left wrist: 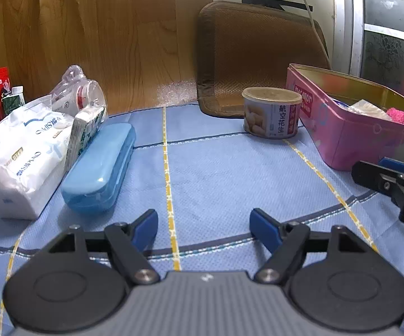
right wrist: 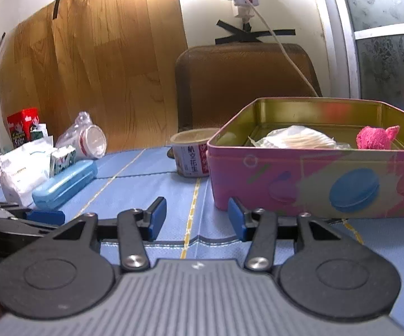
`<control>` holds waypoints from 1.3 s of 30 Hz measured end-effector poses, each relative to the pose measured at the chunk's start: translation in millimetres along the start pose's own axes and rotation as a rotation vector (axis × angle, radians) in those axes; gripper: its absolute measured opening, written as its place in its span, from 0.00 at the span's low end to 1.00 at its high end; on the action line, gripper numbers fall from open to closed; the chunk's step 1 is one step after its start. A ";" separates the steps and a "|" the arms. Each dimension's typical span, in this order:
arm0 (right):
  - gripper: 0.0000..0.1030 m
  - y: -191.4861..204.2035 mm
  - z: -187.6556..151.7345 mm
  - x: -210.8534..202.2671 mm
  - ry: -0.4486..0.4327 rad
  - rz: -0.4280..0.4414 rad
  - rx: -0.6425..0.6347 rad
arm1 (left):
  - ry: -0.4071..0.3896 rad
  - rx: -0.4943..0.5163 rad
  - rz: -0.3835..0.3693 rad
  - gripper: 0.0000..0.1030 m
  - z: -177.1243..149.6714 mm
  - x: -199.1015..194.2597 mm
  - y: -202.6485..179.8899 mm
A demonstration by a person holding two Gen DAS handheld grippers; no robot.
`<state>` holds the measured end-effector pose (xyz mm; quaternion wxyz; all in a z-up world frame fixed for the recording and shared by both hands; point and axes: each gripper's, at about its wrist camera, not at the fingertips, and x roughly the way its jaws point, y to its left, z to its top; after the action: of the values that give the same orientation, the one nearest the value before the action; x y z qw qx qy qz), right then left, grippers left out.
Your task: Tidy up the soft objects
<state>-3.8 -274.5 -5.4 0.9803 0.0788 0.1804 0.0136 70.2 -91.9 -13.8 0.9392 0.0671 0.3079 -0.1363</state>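
clearly, white tissue pack (left wrist: 25,154) reads "sipiao"; tin (left wrist: 341,137) "macaron".

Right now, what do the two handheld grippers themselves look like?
Both look alike. The left gripper and right gripper each have a grey ribbed body bearing a small white mark, two round black discs, black linkage arms with silver pivot screws, and blue pads on the fingertips. No cables or sleeves show.

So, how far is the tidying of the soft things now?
Done: a pink cloth and a plastic bag lie in the pink tin. In hand: nothing; left gripper and right gripper are open. Left: the tissue pack is outside.
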 end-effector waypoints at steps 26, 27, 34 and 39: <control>0.54 -33.6 2.3 -2.7 -0.007 0.039 0.239 | -0.026 0.011 -0.014 0.75 -1.3 -5.3 -0.5; 0.54 -34.1 2.3 -2.5 -0.006 0.039 0.240 | -0.026 0.012 -0.016 0.75 -1.2 -5.1 -0.4; 0.56 -31.8 2.4 -3.0 -0.010 0.042 0.215 | -0.025 0.013 -0.019 0.76 -1.5 -5.1 -2.2; 0.57 -28.9 2.5 -4.0 -0.016 0.043 0.190 | -0.024 0.014 -0.025 0.76 -1.8 -4.4 -2.2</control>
<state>-6.7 -303.7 -6.3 0.9694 0.1753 0.1710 0.0169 65.1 -92.7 -12.7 0.9406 0.0683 0.2962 -0.1510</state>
